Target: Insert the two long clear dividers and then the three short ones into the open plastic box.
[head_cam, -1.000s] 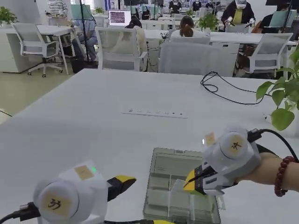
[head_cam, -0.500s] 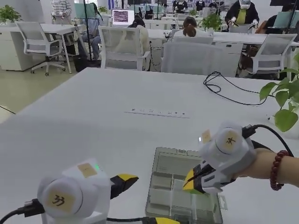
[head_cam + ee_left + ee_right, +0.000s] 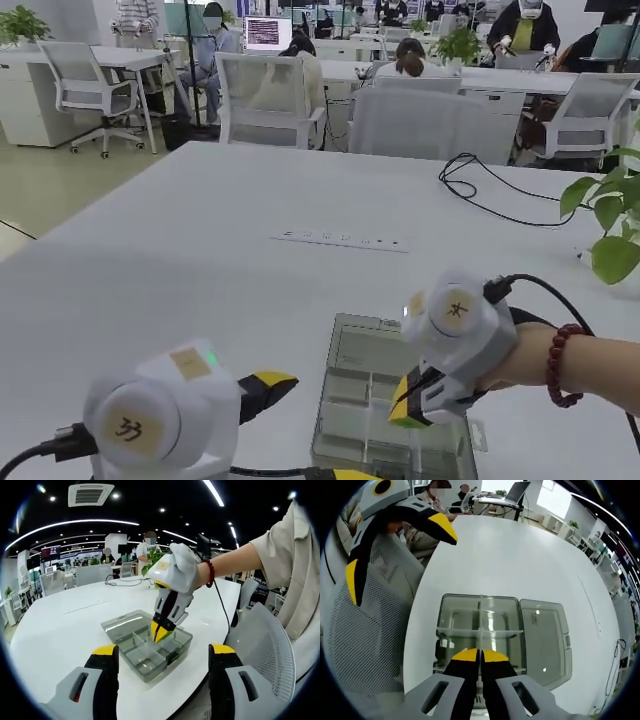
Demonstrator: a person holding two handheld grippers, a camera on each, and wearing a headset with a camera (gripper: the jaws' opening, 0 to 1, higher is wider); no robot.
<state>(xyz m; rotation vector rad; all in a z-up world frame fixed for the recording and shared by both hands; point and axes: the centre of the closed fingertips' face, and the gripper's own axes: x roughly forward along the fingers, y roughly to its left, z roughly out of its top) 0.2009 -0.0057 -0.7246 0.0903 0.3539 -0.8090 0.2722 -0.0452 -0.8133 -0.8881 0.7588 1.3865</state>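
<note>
Your right gripper (image 3: 480,652) is clenched on a clear divider (image 3: 480,617), held upright and edge-on along the middle of the open plastic box (image 3: 465,598). Whether it is seated cannot be told. The box's lid (image 3: 542,640) lies flat beside it on the white table (image 3: 180,260). Your left gripper (image 3: 162,649) hangs near the box, jaws spread wide, grasping nothing.

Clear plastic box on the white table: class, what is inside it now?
Inside the clear plastic box, one upright clear divider runs across the middle, crossed by a second divider. The right gripper, shut on the first, hides the box's near end.
</note>
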